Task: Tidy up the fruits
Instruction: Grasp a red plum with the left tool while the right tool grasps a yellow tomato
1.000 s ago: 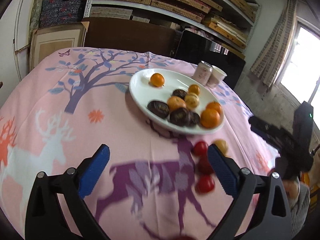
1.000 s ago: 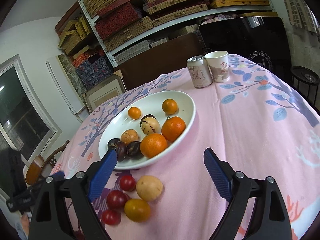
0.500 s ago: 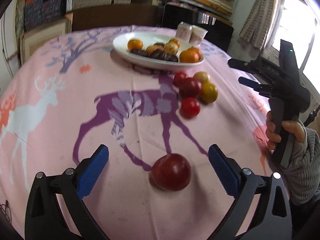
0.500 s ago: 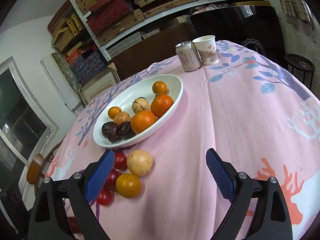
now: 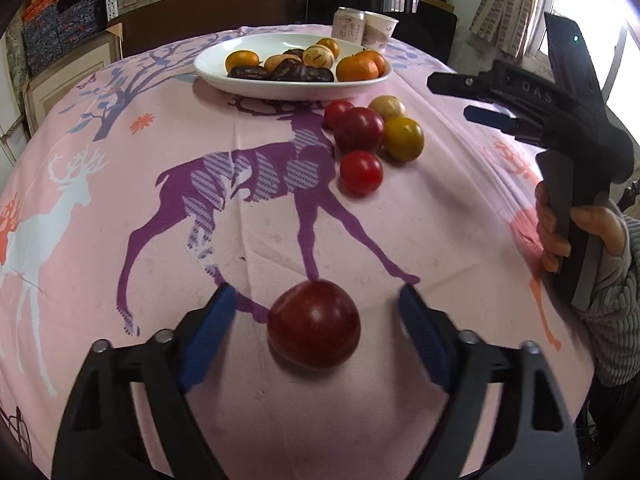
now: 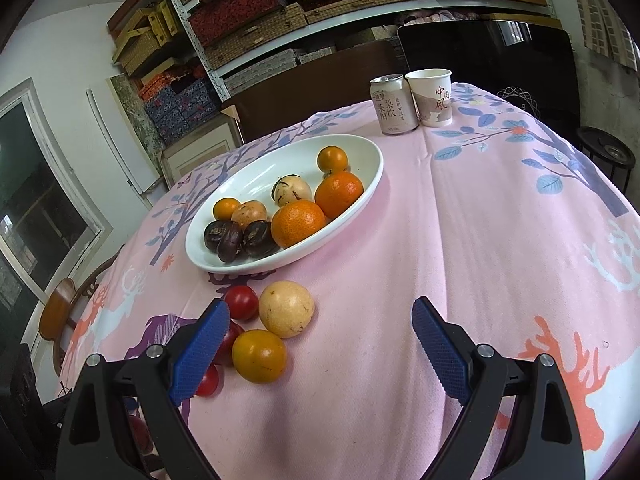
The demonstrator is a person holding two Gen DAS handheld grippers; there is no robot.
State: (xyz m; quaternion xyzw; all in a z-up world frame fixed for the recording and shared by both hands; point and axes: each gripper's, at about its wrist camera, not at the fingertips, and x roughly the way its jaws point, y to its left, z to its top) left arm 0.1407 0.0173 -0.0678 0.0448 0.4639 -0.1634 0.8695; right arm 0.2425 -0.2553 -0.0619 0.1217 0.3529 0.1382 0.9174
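Note:
A dark red plum (image 5: 314,323) lies on the pink tablecloth between the open fingers of my left gripper (image 5: 316,312), which do not touch it. Farther off a cluster of loose fruits (image 5: 372,140) lies by the white plate (image 5: 212,70) of oranges and dark fruits. My right gripper (image 6: 320,322) is open and empty, hovering over the cloth just right of the same cluster: a pale round fruit (image 6: 286,309), a yellow-orange one (image 6: 259,356) and red ones (image 6: 241,302). The plate (image 6: 360,196) lies beyond it. The right gripper also shows in the left wrist view (image 5: 476,98).
A drinks can (image 6: 391,105) and a paper cup (image 6: 432,97) stand behind the plate near the table's far edge. Shelves of boxes (image 6: 248,20) fill the back wall. A wooden chair (image 6: 60,308) stands at the left of the table.
My left gripper has pulled back toward the near table edge and come down around the lone red plum, its fingers closer together. The right gripper has shifted slightly, staying open above the cloth.

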